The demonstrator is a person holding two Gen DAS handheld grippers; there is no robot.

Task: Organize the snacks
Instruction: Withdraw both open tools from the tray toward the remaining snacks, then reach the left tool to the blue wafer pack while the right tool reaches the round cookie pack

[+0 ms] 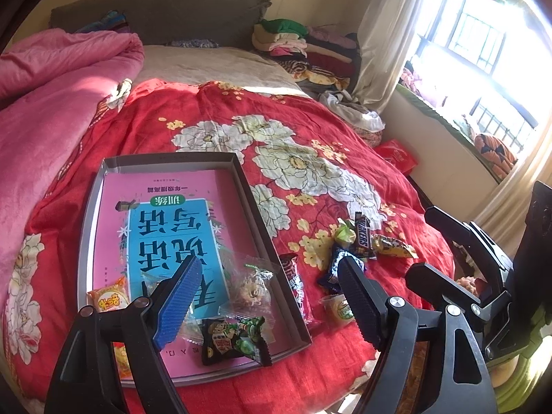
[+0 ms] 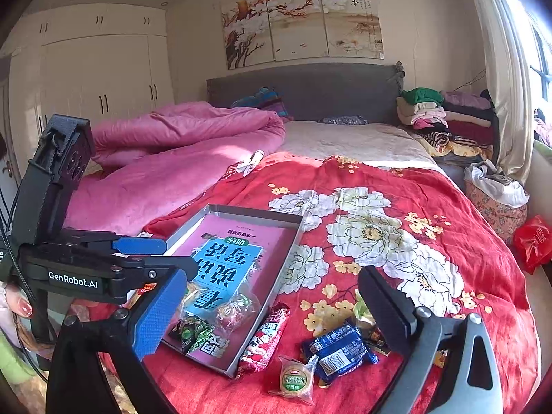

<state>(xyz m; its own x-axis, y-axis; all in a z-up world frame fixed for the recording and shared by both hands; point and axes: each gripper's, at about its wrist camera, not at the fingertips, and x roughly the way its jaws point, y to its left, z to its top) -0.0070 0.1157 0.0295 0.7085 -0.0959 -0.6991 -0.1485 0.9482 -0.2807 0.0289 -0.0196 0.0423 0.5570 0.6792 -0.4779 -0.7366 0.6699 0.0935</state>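
A grey shallow box (image 1: 90,207) (image 2: 293,238) with a pink and blue book inside lies on the red floral bedspread. In it lie a black-green snack pack (image 1: 231,339) (image 2: 191,333), a clear-wrapped pastry (image 1: 250,289) (image 2: 234,308) and an orange snack (image 1: 108,300). Beside the box lie a red bar (image 2: 264,338) (image 1: 297,284), a blue pack (image 2: 339,350), a round green-label cake (image 2: 293,376) (image 1: 339,308), a Snickers bar (image 1: 362,236) and a yellow candy (image 1: 393,245). My left gripper (image 1: 269,276) is open over the box's near right edge. My right gripper (image 2: 276,293) is open above the red bar.
A pink quilt (image 2: 179,158) is heaped at the left of the bed. Folded clothes (image 2: 445,120) are stacked by the grey headboard. A red bag (image 2: 533,241) lies off the bed's right side. A window (image 1: 483,55) is at the right. The right gripper's body (image 1: 483,276) shows beside my left one.
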